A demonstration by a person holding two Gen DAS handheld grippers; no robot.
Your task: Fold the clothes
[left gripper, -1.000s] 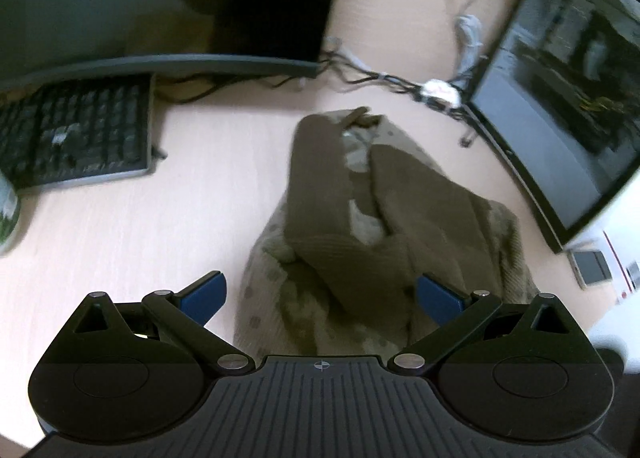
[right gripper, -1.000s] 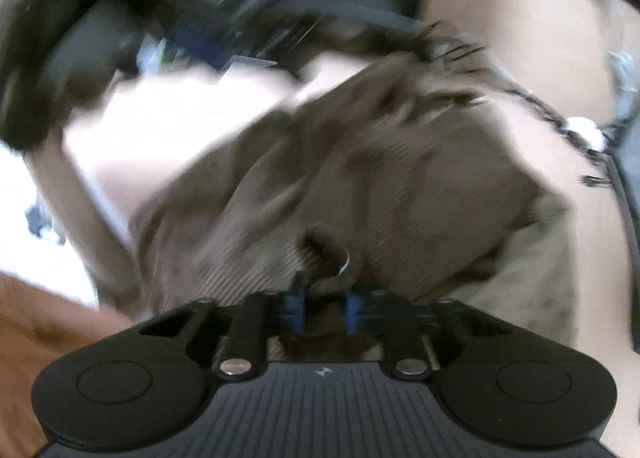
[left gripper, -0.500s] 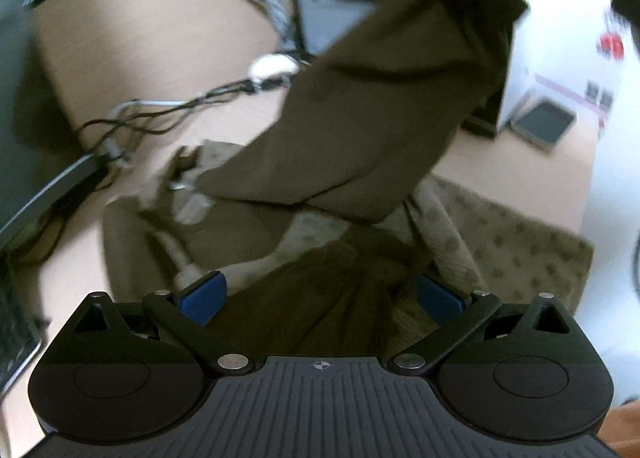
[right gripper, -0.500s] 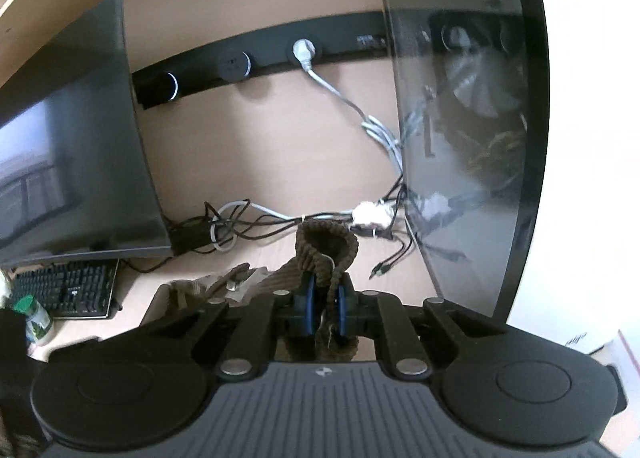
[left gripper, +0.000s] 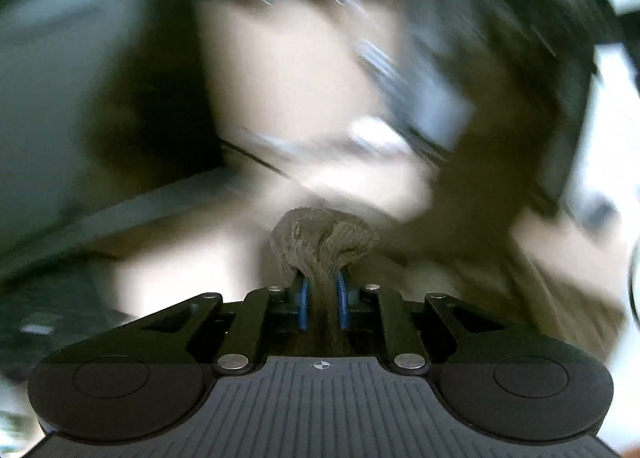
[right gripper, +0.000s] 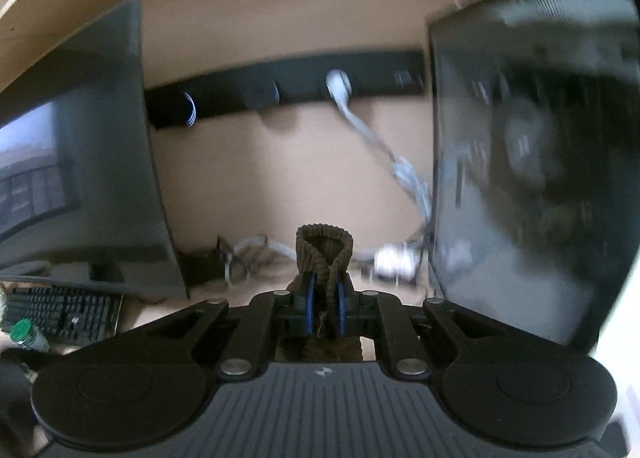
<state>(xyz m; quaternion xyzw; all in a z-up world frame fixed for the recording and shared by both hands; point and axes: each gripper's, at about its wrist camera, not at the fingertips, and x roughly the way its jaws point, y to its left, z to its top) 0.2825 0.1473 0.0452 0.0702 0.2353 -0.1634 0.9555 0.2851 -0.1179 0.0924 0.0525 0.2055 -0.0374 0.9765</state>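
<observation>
My left gripper [left gripper: 322, 292] had its two blue-padded fingers [left gripper: 304, 304] drawn close together, pinching a bunched fold of cloth that bulged out past their tips. Its black linkage arms were folded inward toward the middle. My right gripper [right gripper: 323, 304] sat in the same pose: fingers [right gripper: 310, 304] nearly together, clamped on a ribbed roll of fabric standing up between them, linkage arms pulled in, body level beneath the camera.
</observation>
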